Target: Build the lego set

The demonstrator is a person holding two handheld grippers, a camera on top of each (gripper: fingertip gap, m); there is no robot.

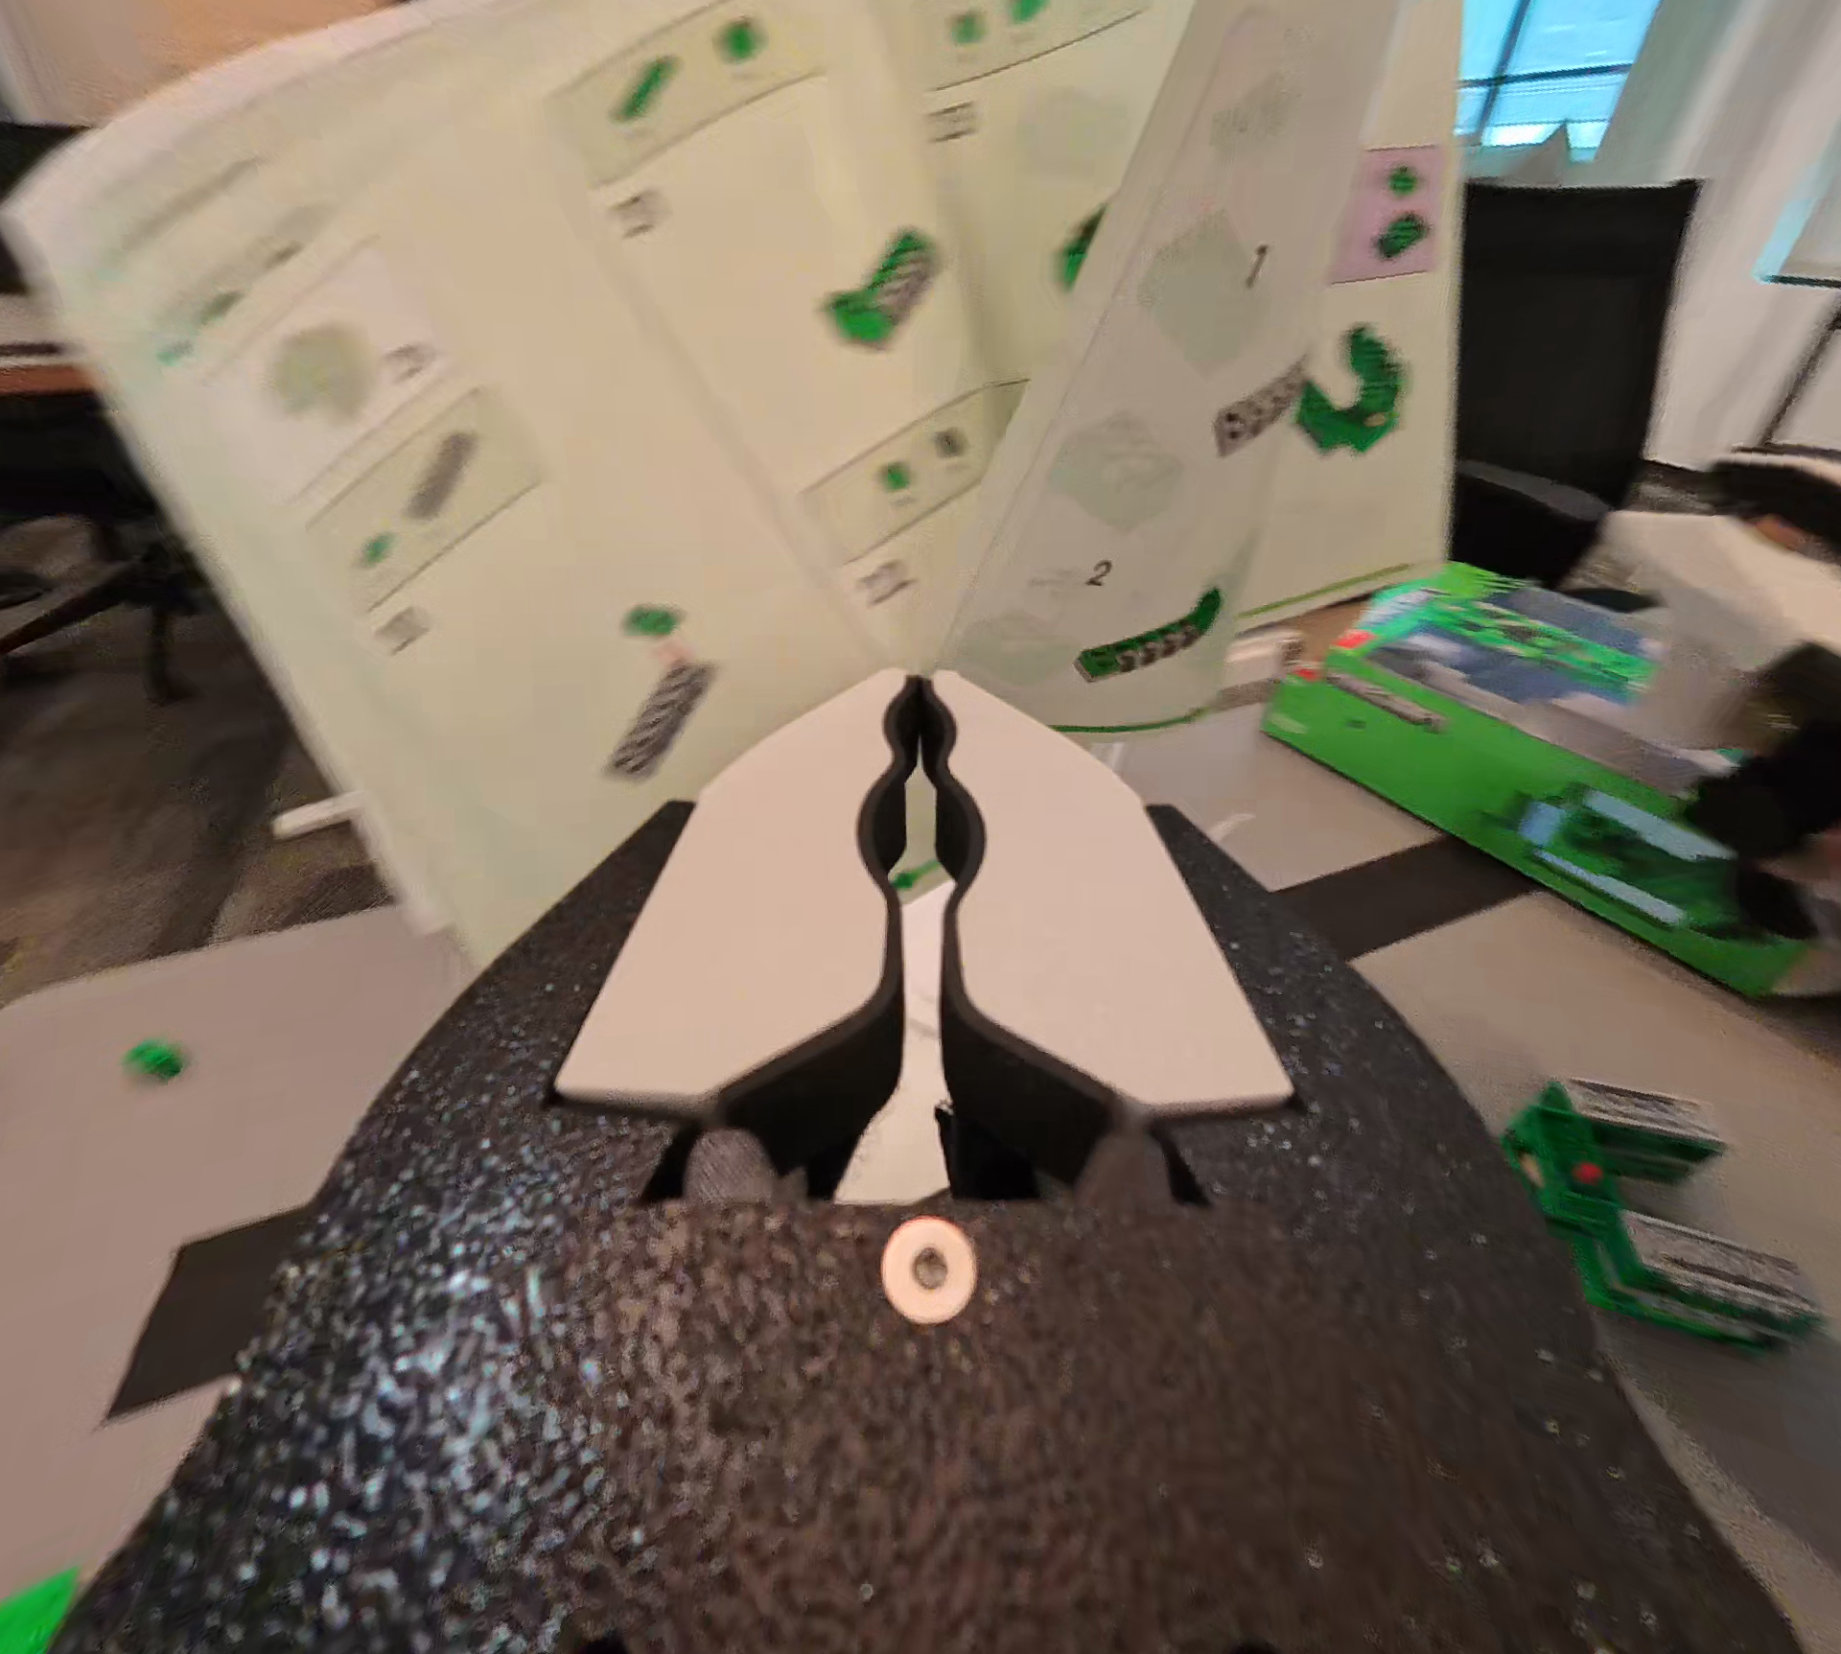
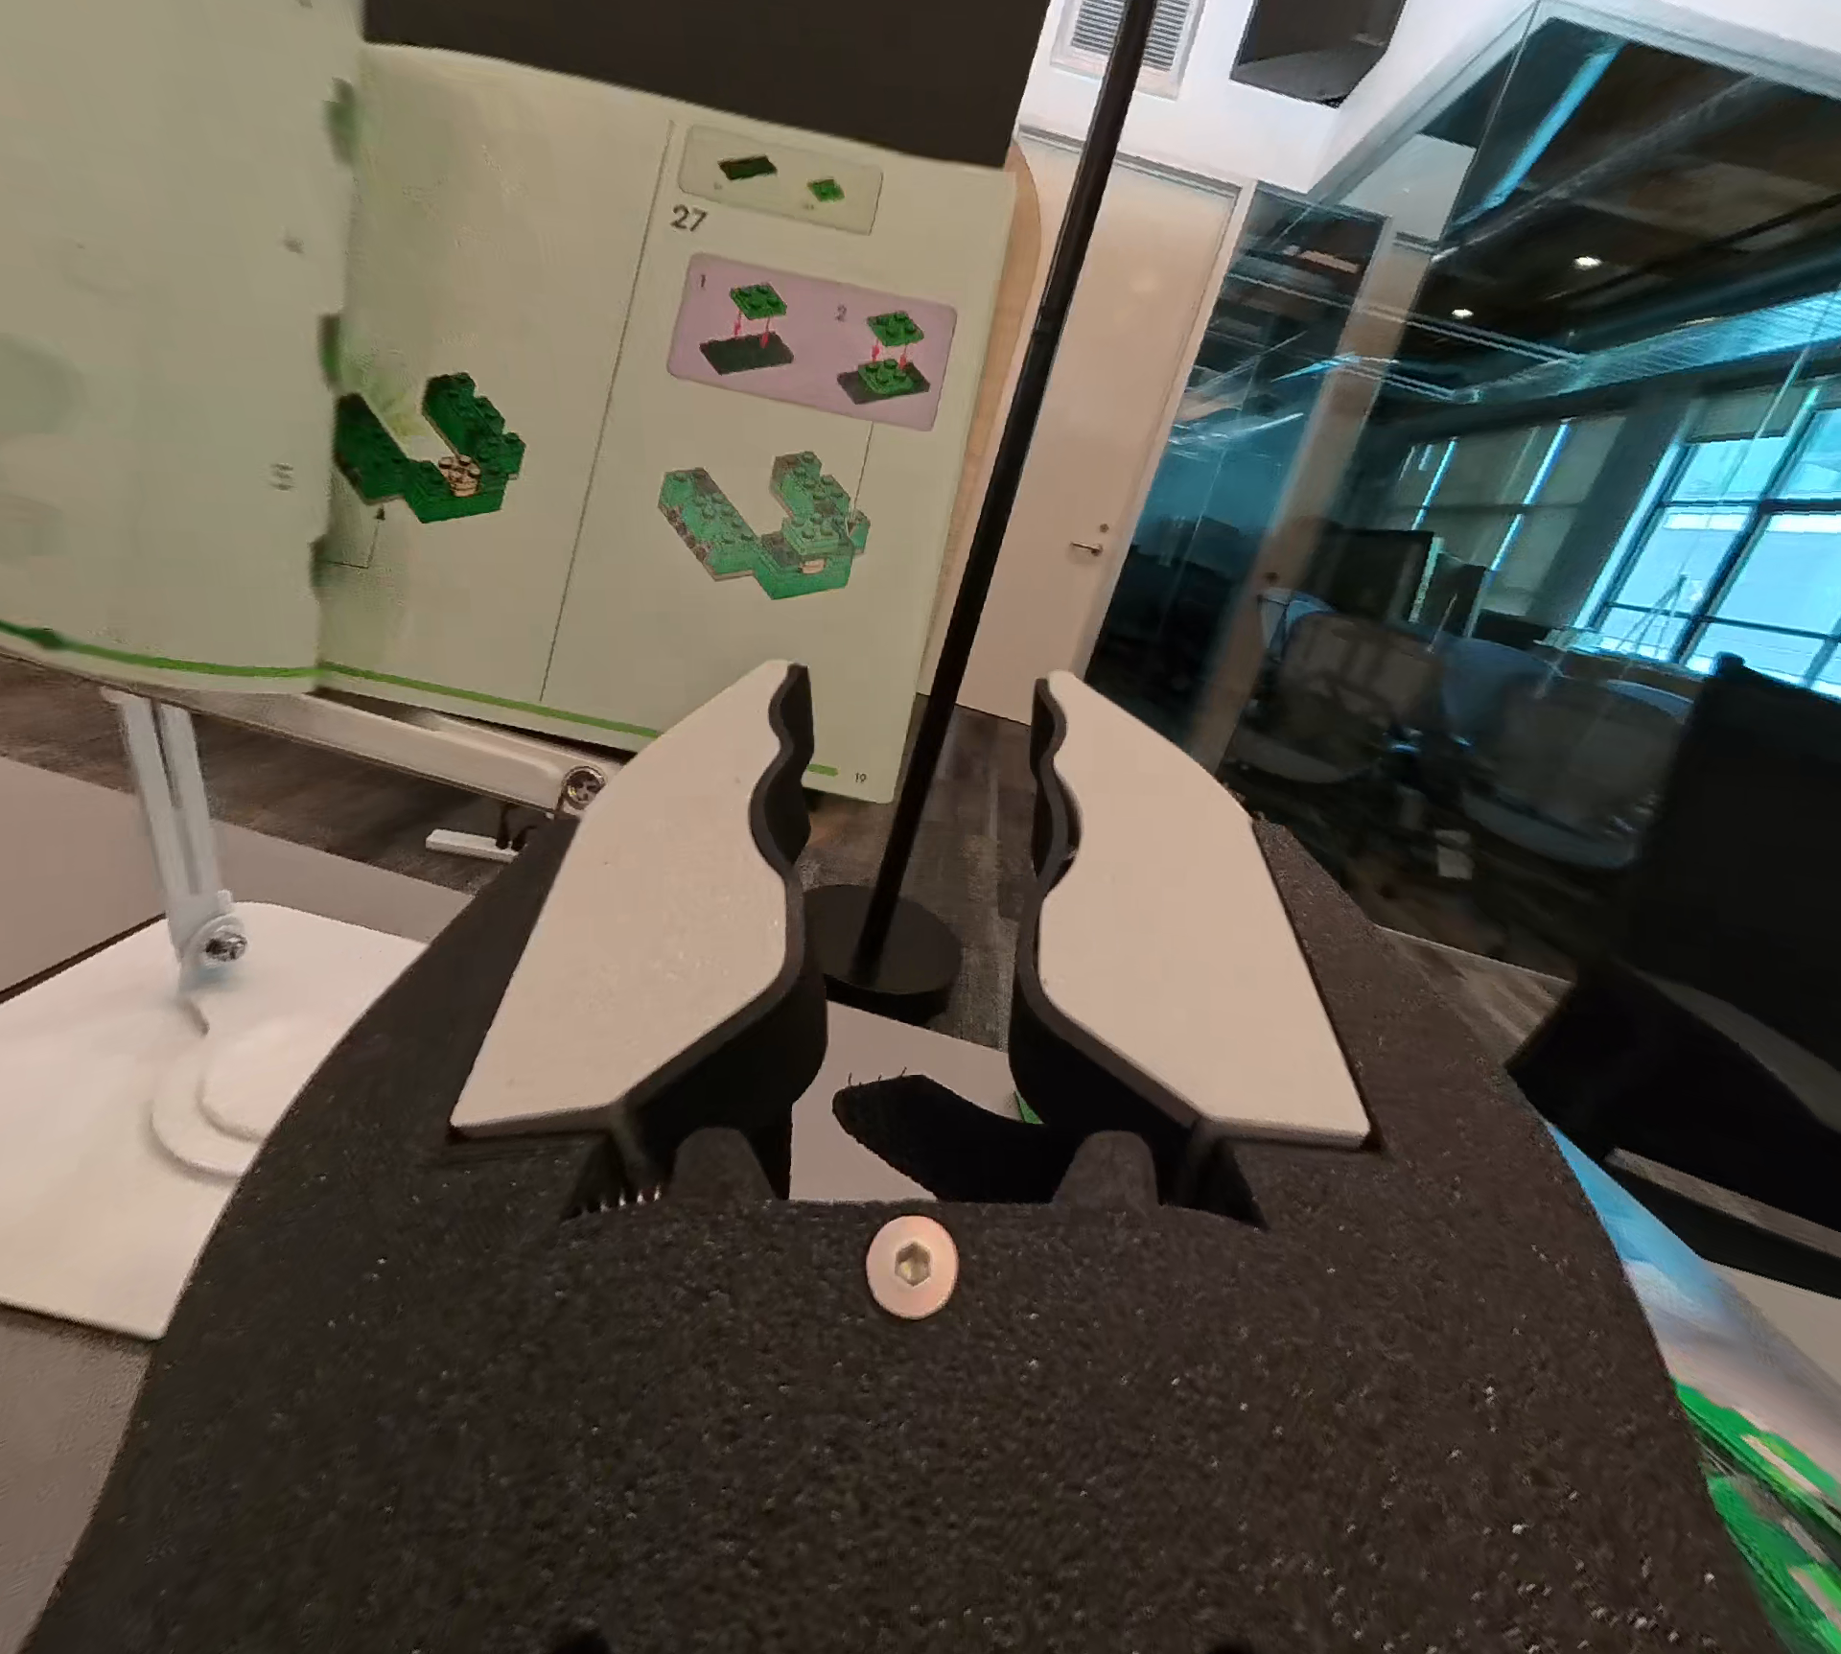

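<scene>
Left claw [image 1: 921, 690] pinches the bottom edge of a booklet [image 1: 618, 331] page, fanning pages upright; right claw [image 2: 917, 710] gapes empty near it. Green build [image 1: 1654, 1208] sits on the counter [image 1: 199, 1158].

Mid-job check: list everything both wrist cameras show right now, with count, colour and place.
Instruction booklet: one, pale green pages, upright on the stand, pages fanned.
Stand: one, white, under the booklet.
Lego box: one, green, on the table at right.
Partial build: one, green and grey, on the table near right.
Loose brick: one, green, on the table at left.
Pole with round base: one, black, behind the booklet.
Left gripper: fingertips closed on the lower edge of a booklet page.
Right gripper: open, empty.
</scene>
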